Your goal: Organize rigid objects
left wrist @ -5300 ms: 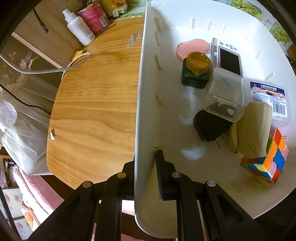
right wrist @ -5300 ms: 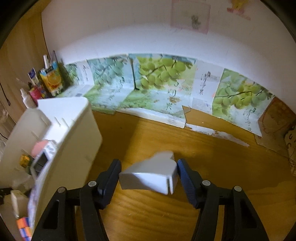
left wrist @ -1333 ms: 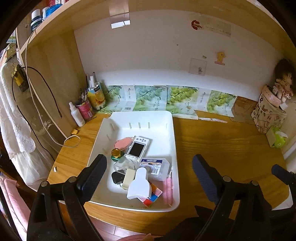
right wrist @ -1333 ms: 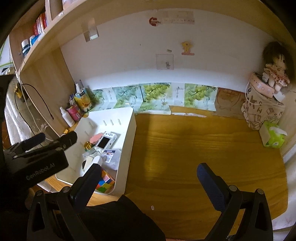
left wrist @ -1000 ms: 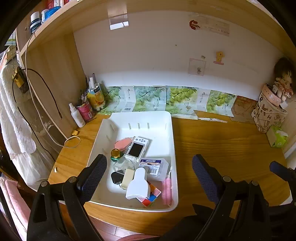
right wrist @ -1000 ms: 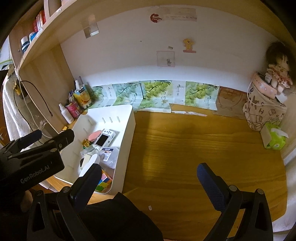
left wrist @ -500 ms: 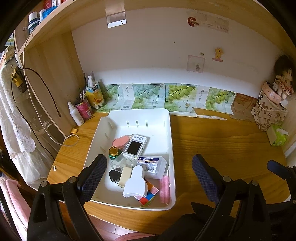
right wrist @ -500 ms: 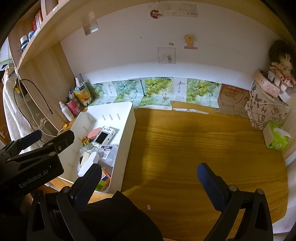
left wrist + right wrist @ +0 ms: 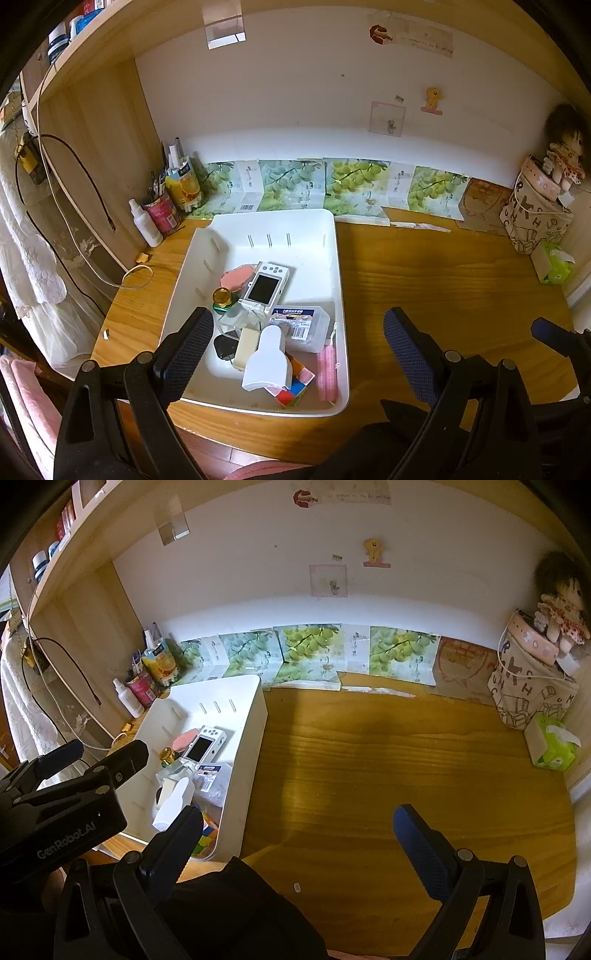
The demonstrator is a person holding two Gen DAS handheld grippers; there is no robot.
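A white tray (image 9: pixel 332 236) (image 9: pixel 255 709) sits on the left half of the wooden desk (image 9: pixel 443 280). In it lie a white handheld device (image 9: pixel 265 284) (image 9: pixel 205 743), a pink dish (image 9: pixel 236 275), a gold-capped green jar (image 9: pixel 222 298), a clear labelled box (image 9: pixel 301 325), a beige block (image 9: pixel 246 347), a white funnel-shaped piece (image 9: pixel 269 360) (image 9: pixel 173 803), a colour cube (image 9: pixel 293 391) and a pink roller (image 9: pixel 327 373). My left gripper (image 9: pixel 297 343) is open, raised well above and in front of the tray. My right gripper (image 9: pixel 297 834) is open and holds nothing, over the desk's front edge.
Bottles, a red can and a juice carton (image 9: pixel 183 184) stand at the back left by a wooden side panel. A patterned bag with a doll (image 9: pixel 532 686) and a green tissue pack (image 9: pixel 554 746) stand at the right. Grape-print cards (image 9: pixel 310 653) line the back wall. Dark clothing (image 9: pixel 236 912) lies below.
Since 5.3 s ago both grippers let go, the left of the tray's wall and the right of the white piece, which now lies in the tray. Both pulled back and up. Little change lately.
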